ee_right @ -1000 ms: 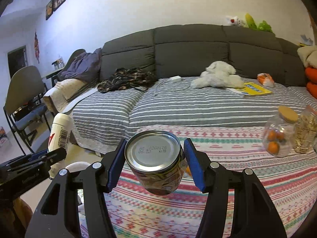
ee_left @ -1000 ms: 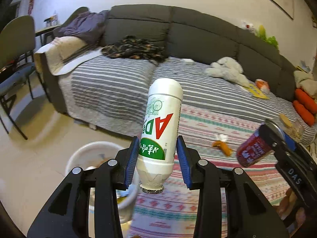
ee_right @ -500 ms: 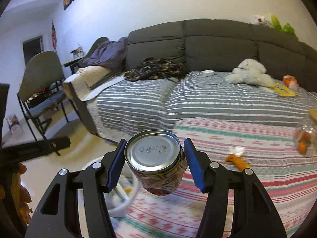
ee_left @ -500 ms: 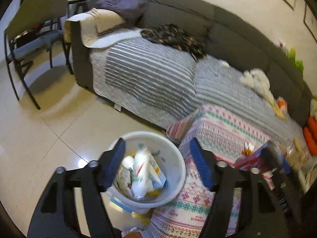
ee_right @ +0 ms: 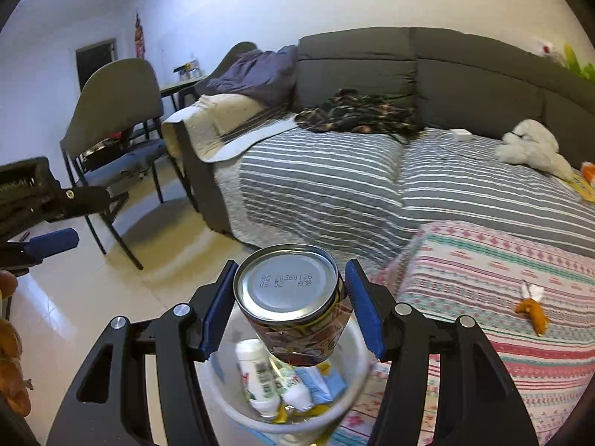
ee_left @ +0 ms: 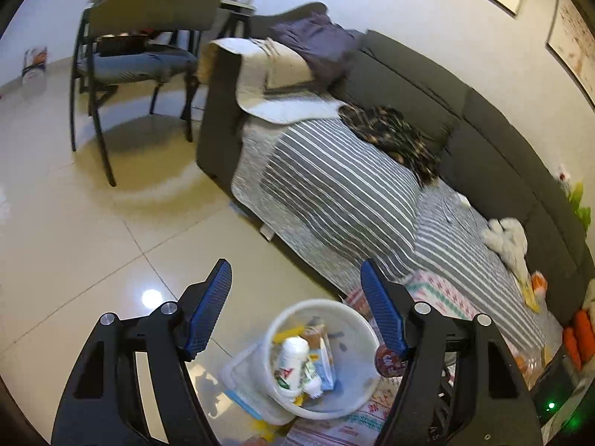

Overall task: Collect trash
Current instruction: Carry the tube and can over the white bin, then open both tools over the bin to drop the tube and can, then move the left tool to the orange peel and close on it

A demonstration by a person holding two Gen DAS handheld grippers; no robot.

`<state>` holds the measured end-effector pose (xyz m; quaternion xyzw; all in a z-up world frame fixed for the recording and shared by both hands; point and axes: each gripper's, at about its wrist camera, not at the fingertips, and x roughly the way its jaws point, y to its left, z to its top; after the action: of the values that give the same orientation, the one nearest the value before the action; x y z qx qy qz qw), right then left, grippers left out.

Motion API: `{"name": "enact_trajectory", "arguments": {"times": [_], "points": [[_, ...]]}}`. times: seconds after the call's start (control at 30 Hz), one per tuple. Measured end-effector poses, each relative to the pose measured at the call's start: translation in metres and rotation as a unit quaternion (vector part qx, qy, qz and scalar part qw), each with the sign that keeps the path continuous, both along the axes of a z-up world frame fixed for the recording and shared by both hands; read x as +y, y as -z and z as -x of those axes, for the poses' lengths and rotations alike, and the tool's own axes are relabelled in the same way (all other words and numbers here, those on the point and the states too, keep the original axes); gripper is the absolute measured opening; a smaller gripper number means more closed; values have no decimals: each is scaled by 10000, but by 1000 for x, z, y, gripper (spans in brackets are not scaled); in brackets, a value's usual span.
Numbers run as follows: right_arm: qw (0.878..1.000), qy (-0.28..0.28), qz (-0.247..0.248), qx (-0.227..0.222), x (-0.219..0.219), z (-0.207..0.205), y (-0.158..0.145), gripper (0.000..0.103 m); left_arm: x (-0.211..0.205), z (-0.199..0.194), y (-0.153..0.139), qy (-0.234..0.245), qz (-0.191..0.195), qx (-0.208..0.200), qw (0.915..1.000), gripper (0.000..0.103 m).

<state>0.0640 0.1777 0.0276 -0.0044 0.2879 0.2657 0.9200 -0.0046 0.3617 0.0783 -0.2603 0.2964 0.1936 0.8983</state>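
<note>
The can (ee_right: 293, 304) is held clamped in the right gripper (ee_right: 292, 310), directly above the bin (ee_right: 223, 383); left gripper (ee_left: 297, 306) is held agape, empty.

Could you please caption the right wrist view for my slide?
Right claw holds a can above the white bin.

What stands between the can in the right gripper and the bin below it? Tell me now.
Nothing visible does. The right gripper holds the can directly above the open white bin. Only trash already inside, such as the white bottle, lies beneath. The left gripper is open, off to the side.
</note>
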Motion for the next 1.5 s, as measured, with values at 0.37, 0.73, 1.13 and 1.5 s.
{"name": "enact_trajectory", "arguments": {"times": [0.37, 0.73, 1.13, 1.5], "points": [[9979, 556, 266, -191, 5, -5, -11, 86, 8, 7, -3, -361, -385, 96, 9986, 83], [9853, 1637, 383, -313, -57, -20, -29, 96, -55, -10, 3, -166, -1300, 346, 9908, 96], [9720, 2296, 473, -143, -133, -28, -26, 96, -121, -35, 11, 437, -1405, 395, 9883, 96], [9603, 2741, 510, 36, -198, -30, -11, 96, -189, -60, 23, 1062, -1442, 492, 9826, 96]]}}
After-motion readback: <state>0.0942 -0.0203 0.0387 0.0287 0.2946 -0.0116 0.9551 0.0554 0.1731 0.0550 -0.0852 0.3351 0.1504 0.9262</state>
